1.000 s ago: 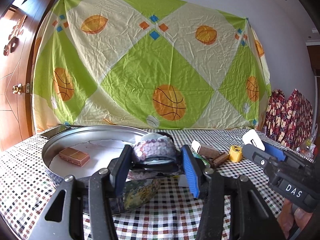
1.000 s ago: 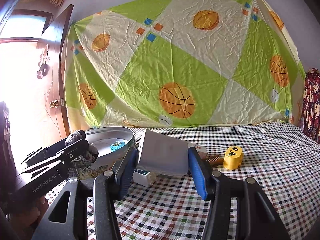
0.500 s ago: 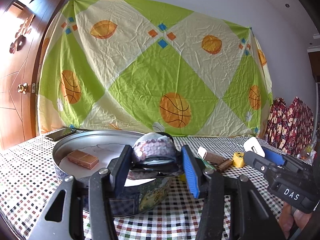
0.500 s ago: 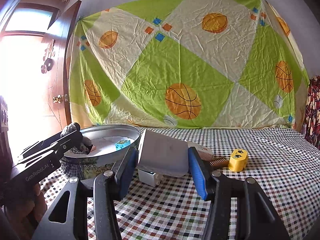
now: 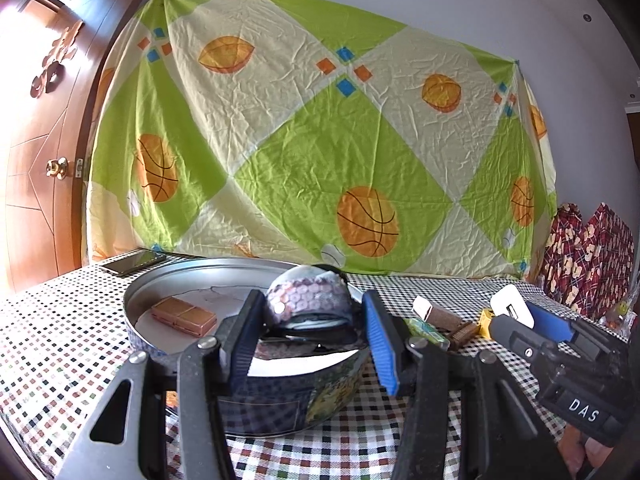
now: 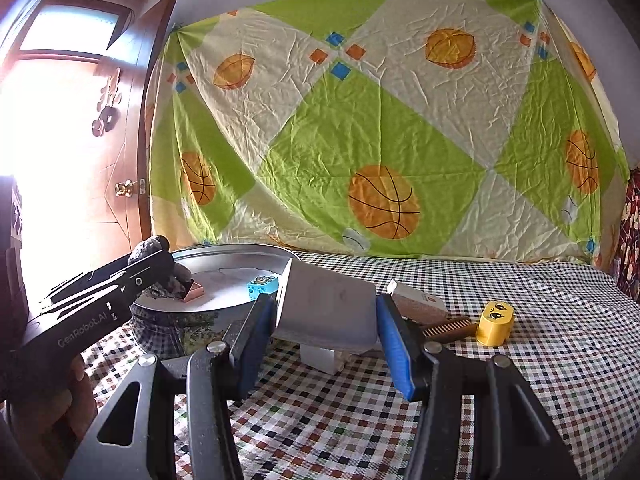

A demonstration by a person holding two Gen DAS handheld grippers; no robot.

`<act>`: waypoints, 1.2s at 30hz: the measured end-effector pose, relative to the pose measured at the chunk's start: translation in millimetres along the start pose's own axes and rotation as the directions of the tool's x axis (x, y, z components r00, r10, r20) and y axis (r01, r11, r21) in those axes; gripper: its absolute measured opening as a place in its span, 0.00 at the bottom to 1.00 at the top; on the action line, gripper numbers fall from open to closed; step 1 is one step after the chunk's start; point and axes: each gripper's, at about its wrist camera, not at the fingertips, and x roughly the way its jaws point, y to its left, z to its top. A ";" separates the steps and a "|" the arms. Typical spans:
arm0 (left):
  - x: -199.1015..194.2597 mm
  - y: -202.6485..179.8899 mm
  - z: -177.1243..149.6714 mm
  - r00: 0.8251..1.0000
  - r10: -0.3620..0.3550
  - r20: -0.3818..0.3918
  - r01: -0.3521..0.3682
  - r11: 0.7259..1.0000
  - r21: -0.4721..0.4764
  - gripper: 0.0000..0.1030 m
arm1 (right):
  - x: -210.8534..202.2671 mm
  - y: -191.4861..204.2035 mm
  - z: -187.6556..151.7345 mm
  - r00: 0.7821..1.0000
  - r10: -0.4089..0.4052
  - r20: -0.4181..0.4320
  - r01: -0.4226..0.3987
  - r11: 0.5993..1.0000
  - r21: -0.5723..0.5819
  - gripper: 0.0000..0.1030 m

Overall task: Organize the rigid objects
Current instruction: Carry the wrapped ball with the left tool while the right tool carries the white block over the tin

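Observation:
In the left wrist view my left gripper (image 5: 312, 310) is shut on a rounded sequined pouch (image 5: 308, 294), held just above the near rim of a round metal tin (image 5: 168, 284). A copper-coloured flat box (image 5: 182, 315) lies inside the tin. In the right wrist view my right gripper (image 6: 326, 314) is shut on a pale grey box (image 6: 328, 300), held above the checked cloth just right of the tin (image 6: 240, 248). A blue toy brick (image 6: 262, 284) also lies in the tin. The left gripper (image 6: 156, 260) shows at the left, over the tin.
On the checked tablecloth right of the tin lie a white-and-brown box (image 6: 416, 300), a wooden comb (image 6: 448, 326) and a yellow block with eyes (image 6: 496, 322). A phone (image 5: 132, 262) lies at the far left edge. A patterned sheet hangs behind the table; a wooden door stands at the left.
Both grippers have drifted a little to the left with their loads; the tin looks larger and sits further right in the left wrist view. Neither grip has changed.

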 end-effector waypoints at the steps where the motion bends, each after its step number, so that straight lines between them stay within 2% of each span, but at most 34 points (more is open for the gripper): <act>1: 0.4 1.8 0.2 1.000 0.001 -0.001 -0.001 1.000 -0.003 0.48 | 0.4 1.7 0.0 1.000 0.002 -0.001 -0.002 1.000 -0.003 0.53; 23: -0.7 34.3 1.7 1.000 0.022 -0.008 -0.023 0.998 -0.061 0.48 | 16.0 39.7 -3.3 0.998 0.053 -0.019 -0.054 0.996 -0.063 0.53; 36: -1.8 63.5 3.5 0.998 0.063 0.001 -0.063 0.995 -0.077 0.48 | 30.5 63.8 -1.8 0.991 0.112 -0.069 -0.117 0.989 -0.087 0.53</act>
